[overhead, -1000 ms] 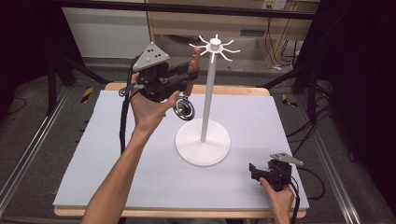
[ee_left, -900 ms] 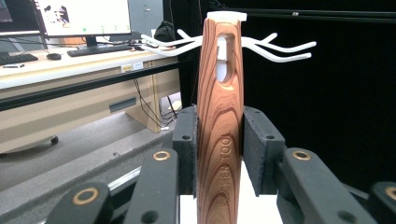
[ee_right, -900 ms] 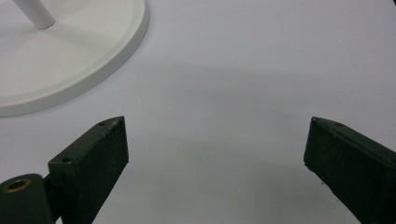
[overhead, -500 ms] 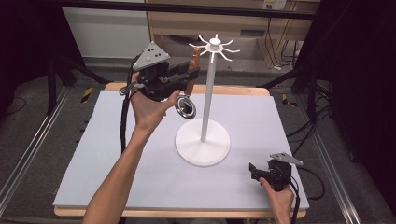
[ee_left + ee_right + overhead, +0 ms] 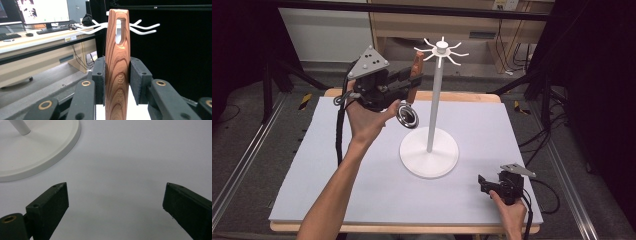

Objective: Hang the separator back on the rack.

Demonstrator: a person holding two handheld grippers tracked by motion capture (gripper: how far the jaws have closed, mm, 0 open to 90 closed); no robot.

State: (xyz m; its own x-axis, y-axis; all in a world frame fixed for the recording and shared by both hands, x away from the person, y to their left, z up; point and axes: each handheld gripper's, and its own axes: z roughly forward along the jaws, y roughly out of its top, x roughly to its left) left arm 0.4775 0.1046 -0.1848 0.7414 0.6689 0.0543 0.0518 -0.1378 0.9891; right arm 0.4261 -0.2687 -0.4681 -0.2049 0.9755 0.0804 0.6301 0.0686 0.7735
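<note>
- Wood-handled utensil [image 5: 117,72] clamped in the left gripper [image 5: 404,85]: both pads pressed flat on the handle's sides, handle standing upright between them in the left gripper view.
- Handle top sticks well above the fingers [image 5: 100,80]; a long hanging slot is cut through it near the tip.
- Round metal head [image 5: 407,117] hangs below the fingers in the high view, just beside the person's left hand [image 5: 367,117]. Can't tell what kind of utensil it is.
- Left gripper is held up off the table, grey three-cornered plate on top, cable trailing down along the forearm.
- White stand [image 5: 430,150] sits just past the fingertips: thin pole on a round base, ring of curved hooks [image 5: 441,50] at the top.
- In the left gripper view the hooks [image 5: 145,27] spread out right behind the slotted handle top. Can't tell whether the slot is touching a hook.
- Light grey table mat [image 5: 312,175] underneath everything.
- Right gripper [image 5: 484,184] is low at the near right corner of the mat, held in the right hand [image 5: 509,210].
- Its jaws are spread wide with nothing between them, bare mat in the gap.
- Stand base [image 5: 37,147] lies ahead and to the left of the right fingers [image 5: 50,202], apart from them.
</note>
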